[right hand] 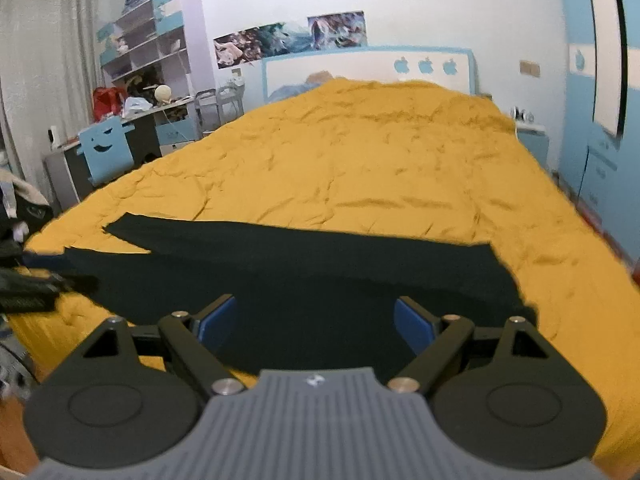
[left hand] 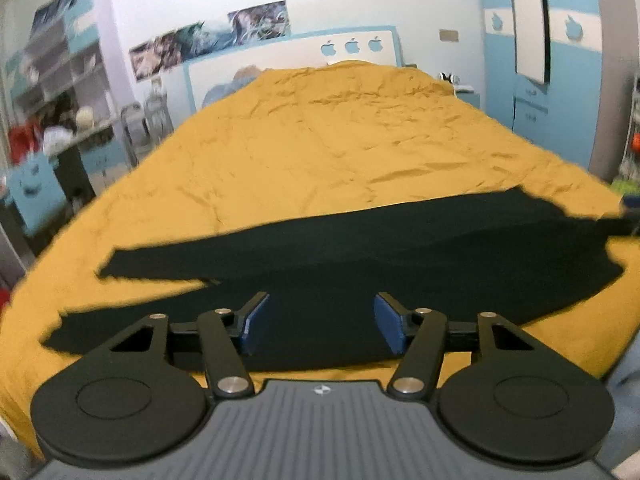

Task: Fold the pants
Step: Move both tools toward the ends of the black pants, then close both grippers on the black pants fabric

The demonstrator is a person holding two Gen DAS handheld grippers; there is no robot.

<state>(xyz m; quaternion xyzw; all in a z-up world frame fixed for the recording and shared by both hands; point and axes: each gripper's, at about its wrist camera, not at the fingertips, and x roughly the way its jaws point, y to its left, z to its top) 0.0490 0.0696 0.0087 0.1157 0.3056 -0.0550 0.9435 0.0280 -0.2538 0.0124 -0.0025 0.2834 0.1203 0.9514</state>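
Note:
Dark pants (left hand: pixel 360 248) lie flat across the near end of a bed with a mustard-yellow cover (left hand: pixel 328 140). Their two legs point left and the waist end is on the right. My left gripper (left hand: pixel 320 320) is open and empty, hovering over the near edge of the pants around their middle. In the right wrist view the pants (right hand: pixel 304 272) spread the same way. My right gripper (right hand: pixel 316 320) is open and empty above their near edge, close to the waist end. The other gripper (right hand: pixel 36 284) shows blurred at the left edge.
The yellow cover (right hand: pixel 360 160) is wrinkled and runs back to a white and blue headboard (right hand: pixel 360 68). A desk with shelves and clutter (right hand: pixel 136 92) stands left of the bed. A blue wardrobe (right hand: pixel 600 112) stands on the right.

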